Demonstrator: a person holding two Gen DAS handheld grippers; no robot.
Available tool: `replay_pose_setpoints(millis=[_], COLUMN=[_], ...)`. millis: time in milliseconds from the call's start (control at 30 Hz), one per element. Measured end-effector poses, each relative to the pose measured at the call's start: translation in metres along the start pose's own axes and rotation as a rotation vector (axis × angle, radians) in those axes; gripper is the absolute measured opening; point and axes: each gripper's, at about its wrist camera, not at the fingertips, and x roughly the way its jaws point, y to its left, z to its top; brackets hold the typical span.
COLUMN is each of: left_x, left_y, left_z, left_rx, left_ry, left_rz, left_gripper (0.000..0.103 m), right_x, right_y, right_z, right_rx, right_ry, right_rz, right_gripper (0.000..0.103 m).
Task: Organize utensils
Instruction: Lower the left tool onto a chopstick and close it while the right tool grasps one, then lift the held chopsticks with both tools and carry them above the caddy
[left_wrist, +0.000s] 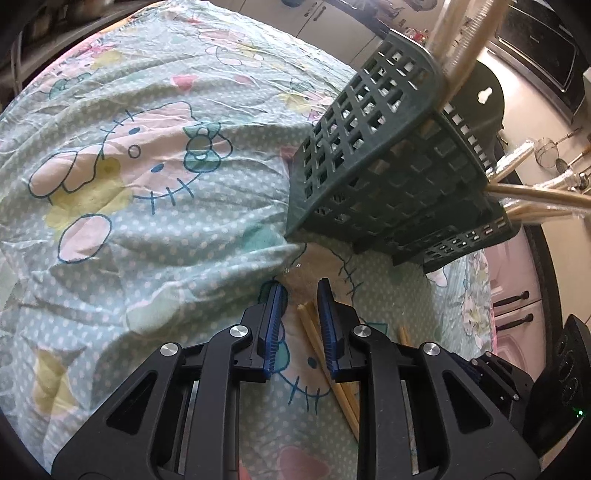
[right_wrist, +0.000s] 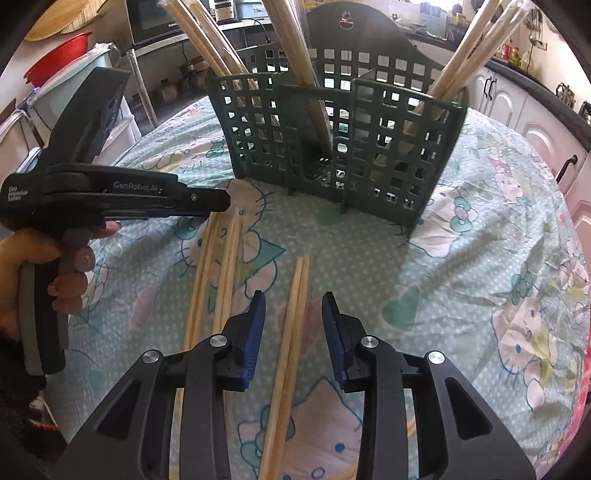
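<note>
**Both hand-held grippers lowering onto loose chopsticks, basket waiting beyond**

Nearest in the right wrist view, the right hand-held gripper (right_wrist: 293, 301) stands with its blue pads apart, straddling a pair of chopsticks (right_wrist: 295, 314) that lies on the cartoon-cat cloth (right_wrist: 461, 288) covering the counter. The pads do not touch the wood; there is clear cloth on each side of the pair. This looks like the pick-up step: the next move calls for dropping a little further, keeping the pair centred, and pinching both sticks together so neither rolls away.

In the left wrist view, the left hand-held gripper (left_wrist: 300, 286) has its pads fairly close together but with nothing between them; a second bundle of chopsticks (left_wrist: 325, 354) lies just under and beside its right finger. It would need to shift across before it could grip.

Just to the left in the right view, the person's hand (right_wrist: 44, 273) grips the left tool's handle, which reads "GenRobot.AI", with small print that seems to read "Data Acquisition System".

Further back stands the green lattice basket (right_wrist: 369, 147), its compartments already holding upright wrapped chopsticks (right_wrist: 476, 48). A small emblem on its back panel is too small to read.
</note>
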Motion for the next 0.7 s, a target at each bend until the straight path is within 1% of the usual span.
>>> replay_pose_setpoints(millis=[133,233,333,433,533,600,700], left_x=[0.000,0.001,0.002,0.002,0.002,0.002,0.001], left_y=[0.005,0.006,0.006,0.008,0.007,0.006,0.007], left_z=[0.003,0.004,0.003,0.004,0.003,0.002,0.001], left_rx=[-0.008,-0.014,-0.013,-0.012,-0.003,0.008,0.008], left_ry=[0.001,0.000,-0.007,-0.010,-0.015,-0.020,-0.027], left_rz=[-0.008,-0.013,-0.012,-0.013,-0.007,-0.003,-0.006], left_gripper=[0.012,0.010,0.009,0.008,0.007,0.004,0.003], right_x=[0.010,0.020,0.023,0.025,0.027,0.025,0.026], right_y=[-0.002,-0.004,-0.005,-0.006,-0.010,-0.012,-0.012], right_z=[0.008,0.013,0.015,0.019,0.021,0.021,0.022], right_rx=[0.024,0.047,0.057,0.066,0.083,0.087,0.089], right_ry=[0.027,0.058,0.064,0.070,0.069,0.067,0.064], right_rz=[0.016,0.027,0.026,0.027,0.030,0.027,0.024], right_gripper=[0.030,0.027,0.026,0.023,0.018,0.013,0.011])
